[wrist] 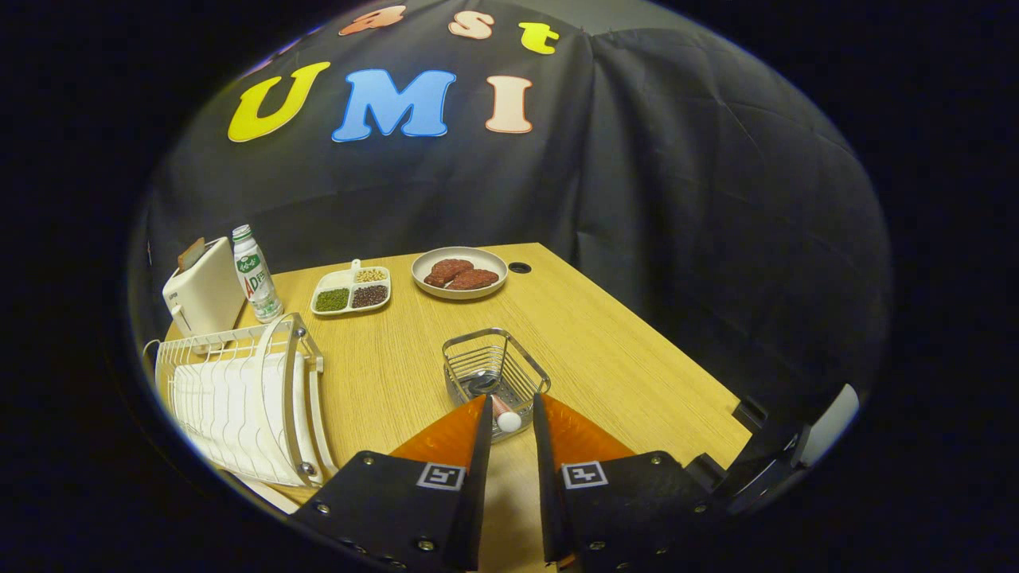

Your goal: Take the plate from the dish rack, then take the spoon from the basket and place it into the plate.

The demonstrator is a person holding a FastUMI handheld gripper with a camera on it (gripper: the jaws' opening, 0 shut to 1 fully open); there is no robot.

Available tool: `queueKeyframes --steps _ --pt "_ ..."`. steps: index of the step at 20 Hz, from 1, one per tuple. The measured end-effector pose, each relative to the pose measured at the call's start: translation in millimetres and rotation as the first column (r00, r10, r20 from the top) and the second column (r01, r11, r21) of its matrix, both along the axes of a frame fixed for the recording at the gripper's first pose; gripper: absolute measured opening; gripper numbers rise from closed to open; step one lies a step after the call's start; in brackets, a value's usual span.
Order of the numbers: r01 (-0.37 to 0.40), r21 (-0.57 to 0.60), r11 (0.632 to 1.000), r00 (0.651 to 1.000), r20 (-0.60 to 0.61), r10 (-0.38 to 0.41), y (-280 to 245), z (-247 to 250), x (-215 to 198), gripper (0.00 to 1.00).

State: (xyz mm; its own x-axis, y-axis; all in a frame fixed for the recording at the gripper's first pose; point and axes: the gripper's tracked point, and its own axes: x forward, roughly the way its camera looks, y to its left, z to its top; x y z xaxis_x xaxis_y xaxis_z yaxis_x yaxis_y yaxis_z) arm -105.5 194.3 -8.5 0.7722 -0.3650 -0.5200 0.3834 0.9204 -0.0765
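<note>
A wire basket (495, 368) stands on the wooden table (621, 358), just ahead of my fingers. A spoon lies in it, its bowl (482, 386) on the basket floor and its handle leaning out toward me. The handle's white knob end (509, 421) sits between my fingertips. My gripper (510, 407) is open, with a small gap showing on each side of the handle. To the left of the fingers, a white wire dish rack (298, 334) holds a white plate (231, 414) standing on edge.
At the table's far side stand a white toaster (203, 290), a bottle (256, 274), a divided dish of beans (352, 290) and a plate of meat patties (459, 272). A cable hole (519, 267) lies beside that plate. The table's edge runs diagonally on the right.
</note>
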Motion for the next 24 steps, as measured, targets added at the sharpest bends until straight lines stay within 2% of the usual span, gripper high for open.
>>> queueKeyframes --steps 2,4,5,8,9,18,24 --pt "-0.019 0.004 1.000 1.000 -0.003 0.019 -1.5 -5.9 8.0 0.30" --pt "-0.053 0.016 0.998 0.999 0.002 0.053 4.0 -4.6 13.0 0.24" --pt "-0.063 0.016 0.998 0.998 -0.003 0.063 8.2 -3.8 13.1 0.15" --pt "-0.081 -0.009 0.997 0.997 -0.013 0.081 11.7 -0.8 14.6 0.11" --pt "-0.081 -0.015 0.997 0.997 -0.019 0.081 11.7 -0.5 14.7 0.05" --pt "-0.056 -0.090 0.994 0.998 0.008 0.057 13.5 42.9 -4.7 0.05" --pt "-0.065 -0.133 0.989 0.996 0.054 0.072 39.1 82.3 -26.9 0.04"
